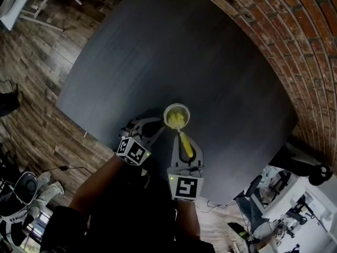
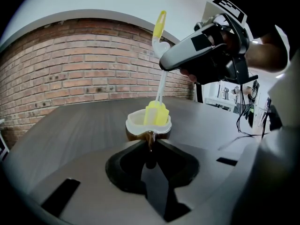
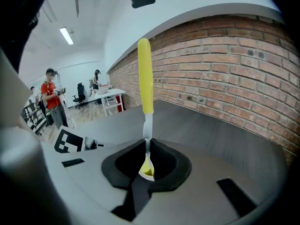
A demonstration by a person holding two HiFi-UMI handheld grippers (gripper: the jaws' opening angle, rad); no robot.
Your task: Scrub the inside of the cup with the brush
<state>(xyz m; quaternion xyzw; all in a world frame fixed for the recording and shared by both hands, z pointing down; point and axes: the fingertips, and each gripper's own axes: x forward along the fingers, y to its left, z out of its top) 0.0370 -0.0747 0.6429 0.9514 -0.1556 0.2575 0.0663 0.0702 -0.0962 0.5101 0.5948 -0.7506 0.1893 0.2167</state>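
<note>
Cup (image 1: 176, 115) upright on dark counter (image 1: 158, 57), towards its near edge. Left hand-held gripper (image 2: 150, 136) pinched narrow on cup's near side. Right hand-held gripper (image 3: 146, 146) clamped on brush (image 2: 155, 112) handle. Yellow brush head sits inside cup, handle slanting up

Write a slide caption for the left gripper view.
Left gripper grips the cup by its near side while the right gripper holds the yellow brush, head in the cup.

Matt dark table (image 1: 158, 46) w/ faint wood grain. Rough brick wall (image 1: 295, 46). Wood-plank floor (image 1: 31, 62). Smooth plastic cup (image 2: 133, 121); glossy plastic brush (image 3: 145, 78) handle, spongy head.
</note>
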